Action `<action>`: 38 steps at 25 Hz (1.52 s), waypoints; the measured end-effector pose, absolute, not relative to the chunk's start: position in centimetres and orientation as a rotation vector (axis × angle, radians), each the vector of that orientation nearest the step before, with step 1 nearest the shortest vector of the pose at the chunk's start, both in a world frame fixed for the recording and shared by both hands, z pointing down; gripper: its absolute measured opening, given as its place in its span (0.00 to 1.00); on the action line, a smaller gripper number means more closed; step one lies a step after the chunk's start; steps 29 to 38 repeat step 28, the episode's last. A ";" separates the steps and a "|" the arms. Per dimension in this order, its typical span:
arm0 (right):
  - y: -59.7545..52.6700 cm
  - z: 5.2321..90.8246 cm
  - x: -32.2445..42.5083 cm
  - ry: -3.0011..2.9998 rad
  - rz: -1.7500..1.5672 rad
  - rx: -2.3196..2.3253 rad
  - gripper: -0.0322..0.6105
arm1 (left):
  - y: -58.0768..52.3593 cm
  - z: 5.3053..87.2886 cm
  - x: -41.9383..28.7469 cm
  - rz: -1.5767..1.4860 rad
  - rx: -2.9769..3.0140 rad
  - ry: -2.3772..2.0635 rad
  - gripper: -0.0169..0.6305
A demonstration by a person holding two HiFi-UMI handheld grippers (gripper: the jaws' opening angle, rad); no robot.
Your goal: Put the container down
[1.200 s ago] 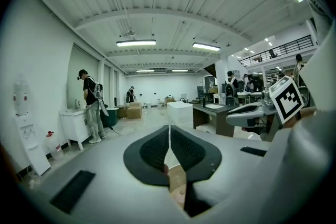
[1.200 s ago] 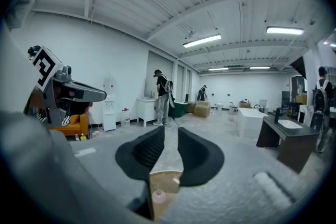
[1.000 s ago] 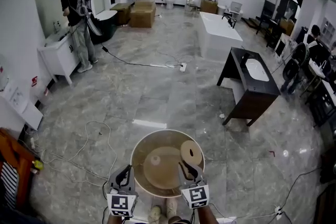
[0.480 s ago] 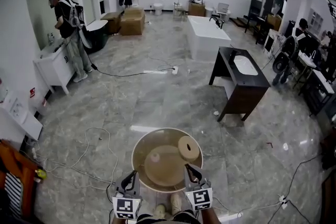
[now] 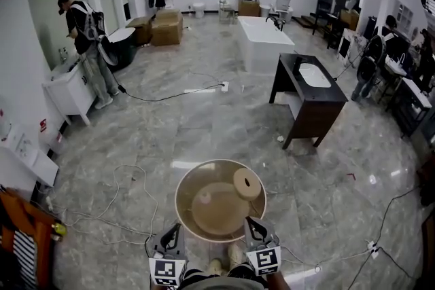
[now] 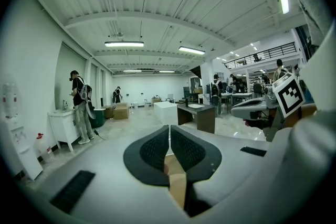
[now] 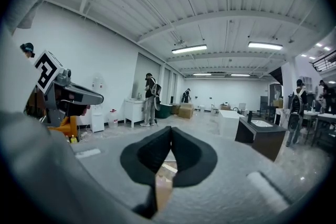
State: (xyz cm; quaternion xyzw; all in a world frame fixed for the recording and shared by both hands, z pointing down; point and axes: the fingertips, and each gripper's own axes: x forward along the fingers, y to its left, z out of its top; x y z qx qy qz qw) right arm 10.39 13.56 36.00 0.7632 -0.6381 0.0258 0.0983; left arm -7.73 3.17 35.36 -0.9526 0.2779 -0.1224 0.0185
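- head view: the round tan container (image 5: 187, 184) is held up over the grey tiled floor (image 5: 122, 139), close in front of the person, with a flat disc (image 5: 247, 183) and a small pale piece (image 5: 204, 198) inside it.
- left tool (image 5: 172, 230) is closed narrow on the container's near rim, tan wall between its pads (image 6: 152, 149).
- right tool (image 5: 251, 225) is clamped tight on the same rim, further right.

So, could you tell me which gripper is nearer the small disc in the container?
Right. The right gripper clamps the container rim close by the disc; the left gripper clamps it farther off.
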 end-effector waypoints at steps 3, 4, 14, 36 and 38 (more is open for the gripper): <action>13.7 35.9 10.4 -1.885 0.072 2.261 0.05 | 3.1 35.2 -7.7 -0.373 -2.949 0.855 0.07; 13.7 35.9 10.4 -1.882 0.069 2.262 0.05 | 3.1 35.2 -7.6 -0.371 -2.948 0.848 0.07; 13.4 35.3 9.7 -1.888 0.049 2.259 0.05 | 3.1 35.1 -7.9 -0.366 -2.954 0.837 0.07; 13.0 34.9 9.4 -1.904 0.029 2.260 0.05 | 2.7 34.9 -7.6 -0.353 -2.956 0.822 0.07; 13.0 34.9 9.4 -1.904 0.029 2.260 0.05 | 2.7 34.9 -7.6 -0.353 -2.956 0.822 0.07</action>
